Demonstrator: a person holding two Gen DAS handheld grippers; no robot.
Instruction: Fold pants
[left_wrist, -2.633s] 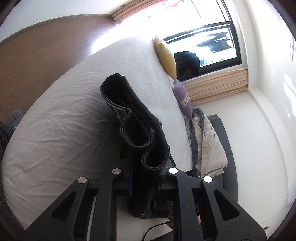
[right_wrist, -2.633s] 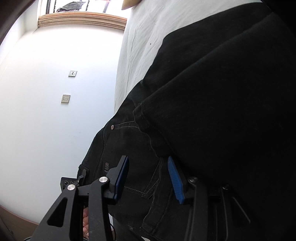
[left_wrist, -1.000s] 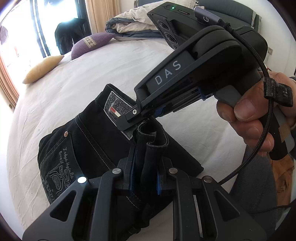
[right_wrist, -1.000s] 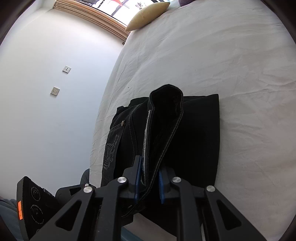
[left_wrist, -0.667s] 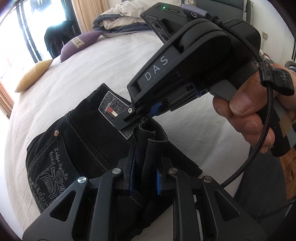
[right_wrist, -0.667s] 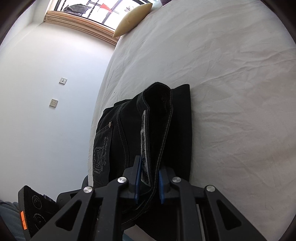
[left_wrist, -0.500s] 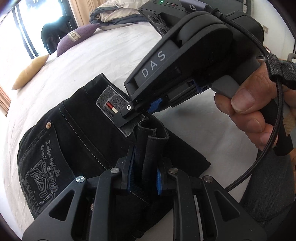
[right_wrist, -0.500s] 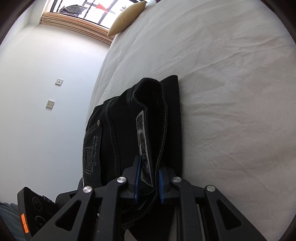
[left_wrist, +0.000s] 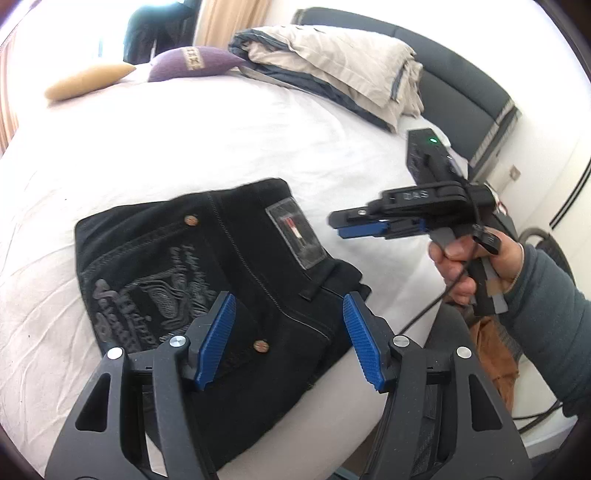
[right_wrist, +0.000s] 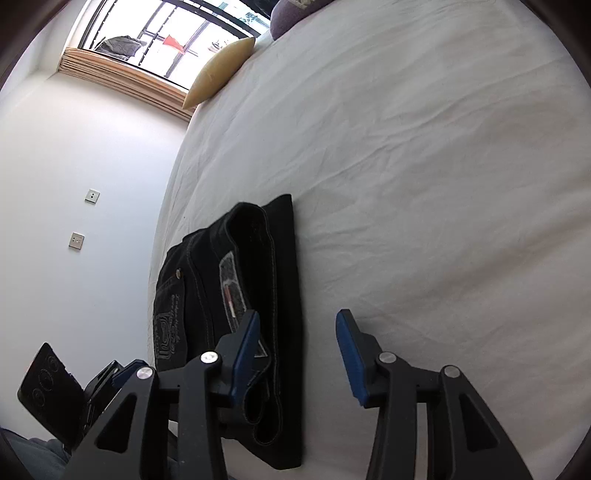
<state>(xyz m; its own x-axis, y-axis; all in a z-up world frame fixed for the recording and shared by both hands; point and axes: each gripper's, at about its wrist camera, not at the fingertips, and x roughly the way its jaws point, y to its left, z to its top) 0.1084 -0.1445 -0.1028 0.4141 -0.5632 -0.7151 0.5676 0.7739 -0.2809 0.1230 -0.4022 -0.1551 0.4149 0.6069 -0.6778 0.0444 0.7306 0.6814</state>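
The black jeans (left_wrist: 207, 258) lie folded into a flat packet on the white bed sheet (left_wrist: 184, 140), close to the bed's near edge, with the back pocket embroidery and the waist label facing up. My left gripper (left_wrist: 290, 332) hovers over their near part, its jaws opening, and the blue pads (left_wrist: 218, 339) touch no cloth. In the right wrist view the jeans (right_wrist: 229, 280) sit left of centre. My right gripper (right_wrist: 295, 350) is beside their right edge, jaws opening, with only sheet between them. A hand holds it, and its tip (left_wrist: 343, 225) is clear of the jeans.
A yellow cushion (left_wrist: 85, 79), a purple cushion (left_wrist: 195, 62) and a pile of beige bedding (left_wrist: 332, 62) lie at the far end by the dark headboard (left_wrist: 461, 92). The bed's edge runs just below the jeans. A window (right_wrist: 166, 33) and white wall stand on the left.
Both grippers let go of the jeans' upright folded edge and opened. The fold dropped flat. The right gripper drew away to the right, and the left one pulled back.
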